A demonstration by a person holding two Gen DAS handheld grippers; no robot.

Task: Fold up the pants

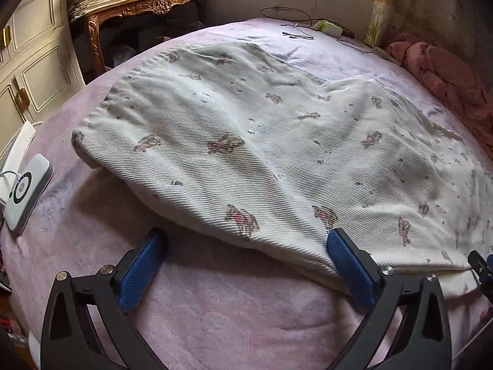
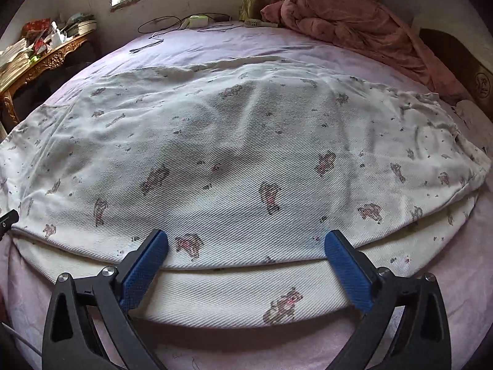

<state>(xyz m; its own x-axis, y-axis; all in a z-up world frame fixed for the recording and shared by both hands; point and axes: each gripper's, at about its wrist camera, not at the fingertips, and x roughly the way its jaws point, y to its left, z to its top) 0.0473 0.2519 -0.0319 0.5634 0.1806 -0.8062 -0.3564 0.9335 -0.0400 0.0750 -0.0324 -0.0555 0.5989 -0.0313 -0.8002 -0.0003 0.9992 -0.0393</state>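
Observation:
White pants (image 1: 246,141) with small pink-and-brown prints lie spread on a pink bed cover (image 1: 200,317), one layer folded over the other. My left gripper (image 1: 246,240) stands open over the near edge of the cloth; its right pad rests by the fabric's fold and its left pad is over bare cover. In the right wrist view the same pants (image 2: 240,160) fill the middle, with the lower layer showing as a white strip along the near edge. My right gripper (image 2: 246,243) is open above that edge, nothing pinched between its blue pads. The right gripper's tip (image 1: 480,265) shows at the left view's right edge.
A white charger-like device (image 1: 27,191) with a cable lies at the bed's left edge. A crumpled pink blanket (image 2: 354,27) is heaped at the far right. Cables and a small box (image 1: 326,26) lie at the far side. A carved wooden table (image 1: 144,9) with stacked papers stands beyond the bed.

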